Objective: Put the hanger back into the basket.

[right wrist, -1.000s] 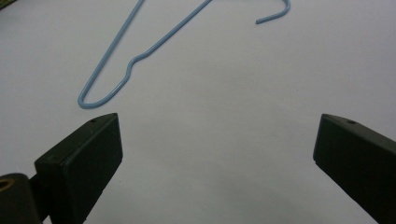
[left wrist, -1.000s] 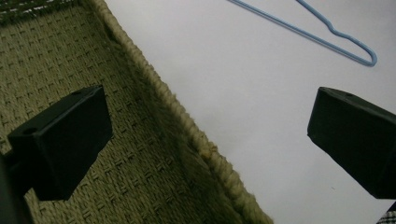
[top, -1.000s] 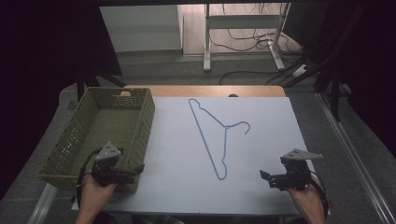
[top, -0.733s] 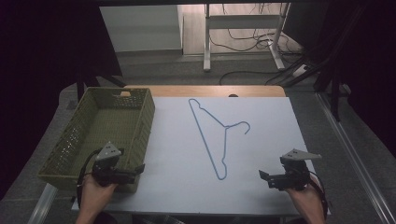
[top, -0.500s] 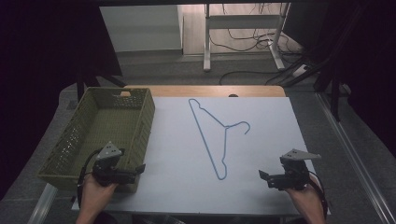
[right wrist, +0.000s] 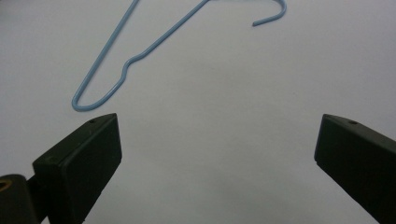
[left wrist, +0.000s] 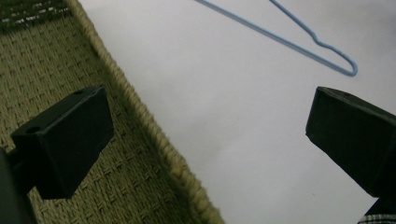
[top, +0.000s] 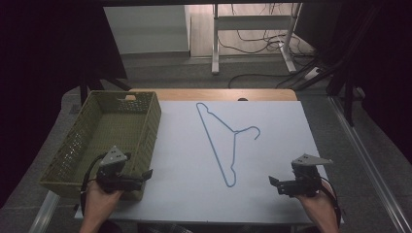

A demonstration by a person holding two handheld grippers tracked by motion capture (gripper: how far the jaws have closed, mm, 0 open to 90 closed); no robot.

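A light-blue wire hanger point(top: 226, 141) lies flat in the middle of the white sheet point(top: 277, 131), its hook pointing right. My left gripper point(top: 145, 177) is held at the near right corner of the green woven basket point(top: 151, 127), jaws pointing right and open. In the left gripper view the gripper point(left wrist: 210, 135) straddles the basket rim point(left wrist: 154, 135), with the hanger's near end point(left wrist: 327, 53) beyond. My right gripper point(top: 273, 183) sits near the front right of the sheet, jaws pointing left. The right gripper point(right wrist: 219, 158) is open and empty, with the hanger point(right wrist: 123, 70) ahead.
The basket holds nothing that I can see. The sheet covers a wooden table point(top: 214, 94). A white desk frame point(top: 252, 39) and cables stand on the floor beyond. A metal rail point(top: 364, 160) runs along the right side.
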